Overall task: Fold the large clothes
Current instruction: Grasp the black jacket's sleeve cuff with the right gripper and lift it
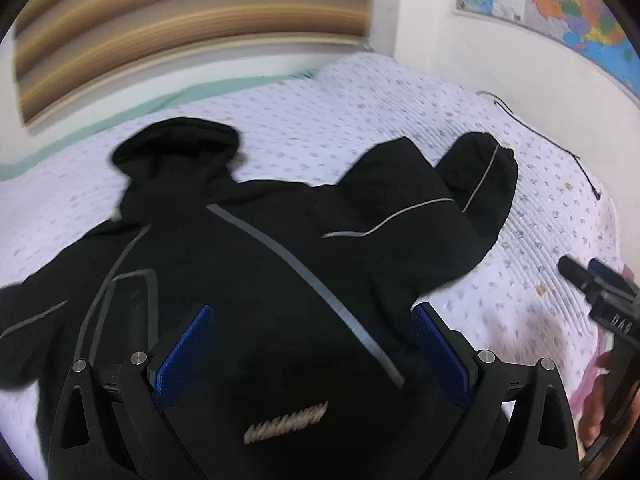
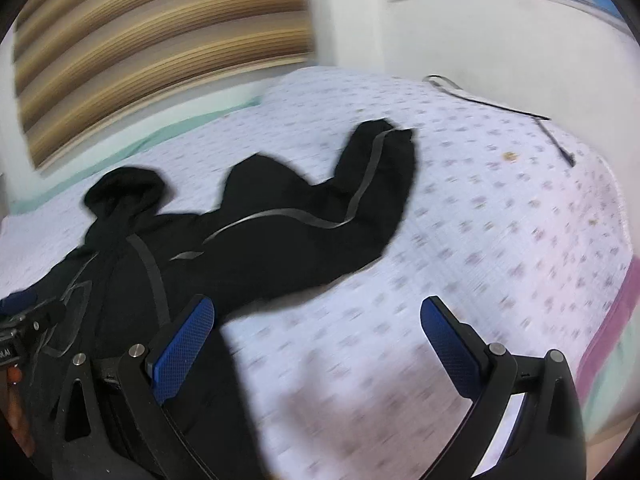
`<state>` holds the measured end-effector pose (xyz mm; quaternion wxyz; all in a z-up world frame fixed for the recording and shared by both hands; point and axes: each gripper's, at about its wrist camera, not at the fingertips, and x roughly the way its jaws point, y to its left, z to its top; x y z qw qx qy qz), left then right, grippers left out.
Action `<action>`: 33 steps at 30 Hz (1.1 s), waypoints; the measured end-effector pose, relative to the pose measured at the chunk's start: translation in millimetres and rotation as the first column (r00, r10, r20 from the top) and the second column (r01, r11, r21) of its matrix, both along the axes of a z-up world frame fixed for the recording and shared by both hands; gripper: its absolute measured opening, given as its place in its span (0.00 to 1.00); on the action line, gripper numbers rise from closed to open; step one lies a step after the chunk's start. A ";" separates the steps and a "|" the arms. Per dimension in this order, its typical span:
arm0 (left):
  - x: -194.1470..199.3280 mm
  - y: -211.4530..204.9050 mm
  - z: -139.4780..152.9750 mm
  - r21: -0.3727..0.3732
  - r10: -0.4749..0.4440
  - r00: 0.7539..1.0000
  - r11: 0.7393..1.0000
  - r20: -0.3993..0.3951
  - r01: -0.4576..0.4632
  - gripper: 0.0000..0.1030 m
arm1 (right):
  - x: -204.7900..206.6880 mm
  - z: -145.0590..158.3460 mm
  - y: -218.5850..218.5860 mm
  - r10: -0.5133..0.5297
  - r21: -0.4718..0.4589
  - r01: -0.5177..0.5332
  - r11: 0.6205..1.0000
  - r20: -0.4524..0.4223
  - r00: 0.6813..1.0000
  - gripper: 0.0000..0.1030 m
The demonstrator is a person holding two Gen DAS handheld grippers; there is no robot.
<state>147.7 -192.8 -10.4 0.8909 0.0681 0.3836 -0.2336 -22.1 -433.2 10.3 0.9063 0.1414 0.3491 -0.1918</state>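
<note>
A black hooded jacket (image 1: 248, 264) with grey stripes lies spread on the bed; its hood (image 1: 176, 148) points to the far side and one sleeve (image 1: 476, 184) bends off to the right. My left gripper (image 1: 316, 312) is open and empty, hovering over the jacket's body near a pale logo (image 1: 286, 422). In the right wrist view the jacket (image 2: 256, 240) lies at left with its sleeve (image 2: 376, 176) stretched to the far right. My right gripper (image 2: 316, 312) is open and empty over the bedspread, right of the jacket. It also shows in the left wrist view (image 1: 592, 280).
The bed has a white dotted quilted bedspread (image 2: 480, 216). A thin black cable (image 2: 556, 136) lies near the wall at the far right. A striped blind (image 1: 180, 28) and a wall map (image 1: 560, 0) are behind the bed. Pink fabric (image 2: 612, 320) edges the bed at right.
</note>
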 end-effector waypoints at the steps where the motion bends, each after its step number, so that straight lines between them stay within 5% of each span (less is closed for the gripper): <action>1: 9.5 -13.4 -6.7 0.014 -0.015 1.000 1.000 0.003 0.015 0.96 | 8.7 -0.2 -17.3 -0.014 -0.009 0.014 1.000 0.000 1.000 0.98; 5: 47.4 -62.8 -30.8 0.013 -0.056 0.998 0.998 -0.005 0.056 0.96 | 35.6 3.6 -61.9 -0.007 -0.027 0.008 1.000 0.038 0.999 0.90; 12: 107.4 -107.8 -92.6 -0.104 -0.098 0.987 0.991 -0.125 0.086 0.90 | 96.1 -12.4 -119.1 0.003 -0.037 -0.001 0.999 0.044 0.999 0.84; 15: 127.2 -122.1 -117.5 -0.149 -0.127 0.974 0.984 -0.190 0.099 0.87 | 130.2 -34.9 -147.4 -0.025 0.014 0.025 1.000 -0.010 1.000 0.79; 20: 131.8 -131.7 -140.2 -0.121 -0.140 0.969 0.986 -0.203 0.117 0.87 | 174.4 -68.1 -177.4 -0.055 0.068 0.060 0.996 -0.068 0.996 0.78; 22: 130.9 -131.7 -143.2 -0.123 -0.144 0.969 0.985 -0.199 0.121 0.87 | 190.0 -77.1 -178.4 -0.018 0.102 0.024 0.994 -0.054 0.998 0.64; 23: 131.3 -131.5 -141.2 -0.124 -0.145 0.969 0.985 -0.200 0.122 0.87 | 197.3 -80.1 -176.4 0.022 0.136 -0.015 0.991 -0.052 0.998 0.36; 24: 130.3 -132.4 -140.7 -0.119 -0.146 0.970 0.985 -0.196 0.124 0.87 | 198.7 -80.7 -175.6 0.041 0.152 -0.034 0.988 -0.049 0.998 0.23; 29: 115.6 -123.0 -120.5 -0.142 -0.173 0.974 0.978 -0.148 0.152 0.80 | 169.7 -47.6 -159.2 0.060 0.050 -0.060 0.997 0.012 0.998 0.15; 33: 104.4 -119.8 -86.4 -0.201 -0.202 0.975 0.963 -0.089 0.181 0.80 | 117.1 -7.8 -172.2 -0.025 -0.056 0.029 0.998 0.069 0.997 0.14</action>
